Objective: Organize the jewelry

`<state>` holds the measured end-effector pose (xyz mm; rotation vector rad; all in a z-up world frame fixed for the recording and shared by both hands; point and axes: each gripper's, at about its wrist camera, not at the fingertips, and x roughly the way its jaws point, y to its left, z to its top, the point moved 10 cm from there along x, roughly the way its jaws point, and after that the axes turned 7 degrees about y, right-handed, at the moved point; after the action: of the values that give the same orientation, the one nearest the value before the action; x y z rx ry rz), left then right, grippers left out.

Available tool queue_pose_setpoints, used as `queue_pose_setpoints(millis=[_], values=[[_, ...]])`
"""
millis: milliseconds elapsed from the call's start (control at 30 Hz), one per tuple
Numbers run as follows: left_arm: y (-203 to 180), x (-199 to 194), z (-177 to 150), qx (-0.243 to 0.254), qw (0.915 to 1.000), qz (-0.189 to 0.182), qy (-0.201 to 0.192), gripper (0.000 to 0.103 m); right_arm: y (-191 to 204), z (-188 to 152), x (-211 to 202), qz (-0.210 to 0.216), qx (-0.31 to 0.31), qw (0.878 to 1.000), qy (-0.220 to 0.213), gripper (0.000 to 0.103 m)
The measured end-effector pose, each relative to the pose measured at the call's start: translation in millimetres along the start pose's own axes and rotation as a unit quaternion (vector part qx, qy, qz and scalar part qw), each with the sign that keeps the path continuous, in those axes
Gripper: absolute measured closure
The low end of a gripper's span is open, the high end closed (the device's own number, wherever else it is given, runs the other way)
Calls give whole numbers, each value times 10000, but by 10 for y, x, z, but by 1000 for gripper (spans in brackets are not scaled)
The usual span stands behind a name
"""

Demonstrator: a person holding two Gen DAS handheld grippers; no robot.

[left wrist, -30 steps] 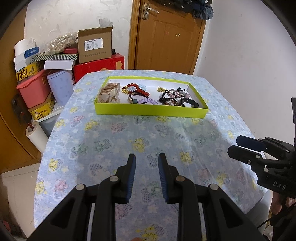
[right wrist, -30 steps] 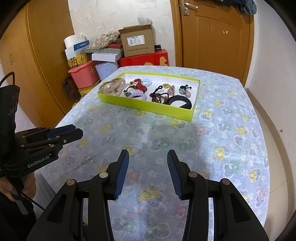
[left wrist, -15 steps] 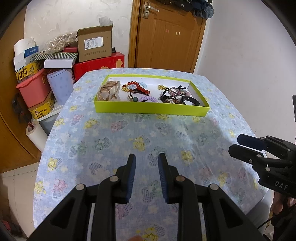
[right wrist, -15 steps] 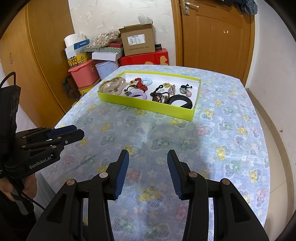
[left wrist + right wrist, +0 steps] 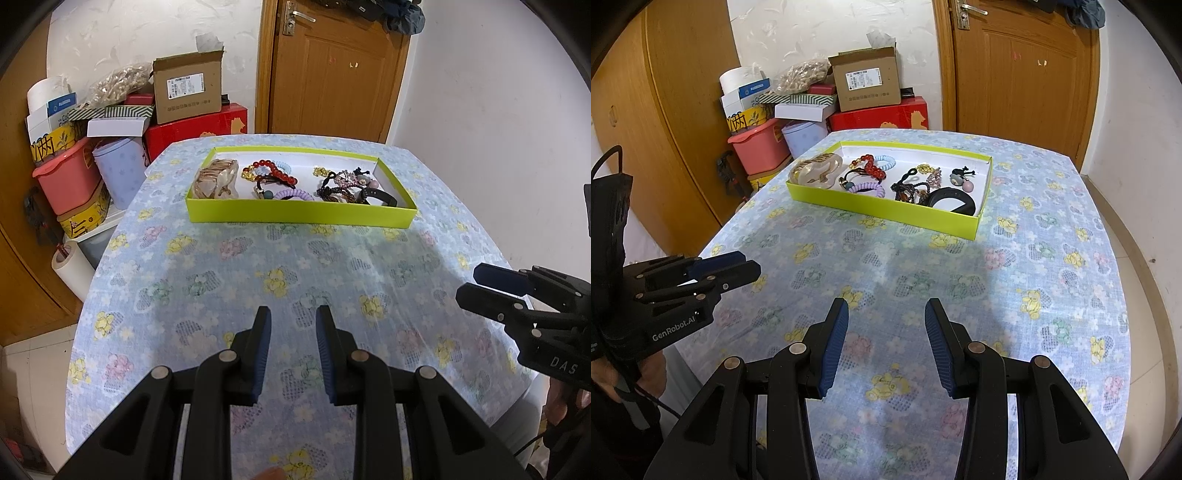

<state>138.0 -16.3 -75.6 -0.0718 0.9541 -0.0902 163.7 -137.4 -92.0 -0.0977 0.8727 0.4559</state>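
Note:
A lime-green tray (image 5: 295, 214) (image 5: 886, 213) sits at the far middle of the flowered tablecloth. It holds a beige hair claw (image 5: 216, 179) (image 5: 817, 171), a red bead bracelet (image 5: 275, 170) (image 5: 872, 169), a purple coil tie (image 5: 295, 195) (image 5: 868, 189), tangled dark bands (image 5: 338, 186) (image 5: 911, 186) and a black band (image 5: 380, 195) (image 5: 952, 199). My left gripper (image 5: 292, 321) (image 5: 738, 264) is open and empty near the table's front edge. My right gripper (image 5: 886, 314) (image 5: 480, 282) is open wider and empty, well short of the tray.
Stacked boxes, a pink tub (image 5: 68, 177) and a cardboard box (image 5: 188, 90) crowd the floor beyond the table's left corner. A wooden door (image 5: 332, 70) stands behind the table, a white wall to the right. The flowered cloth (image 5: 280, 280) covers the table.
Both grippers have moved slightly forward toward the tray. Their jaw openings look unchanged.

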Motion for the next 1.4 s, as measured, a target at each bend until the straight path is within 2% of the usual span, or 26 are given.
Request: queue_pose_setpoints(millis=[1400], values=[[15, 14, -40, 44, 9996, 278, -8, 77, -3, -12, -1, -4, -5, 10000, -8, 59]])
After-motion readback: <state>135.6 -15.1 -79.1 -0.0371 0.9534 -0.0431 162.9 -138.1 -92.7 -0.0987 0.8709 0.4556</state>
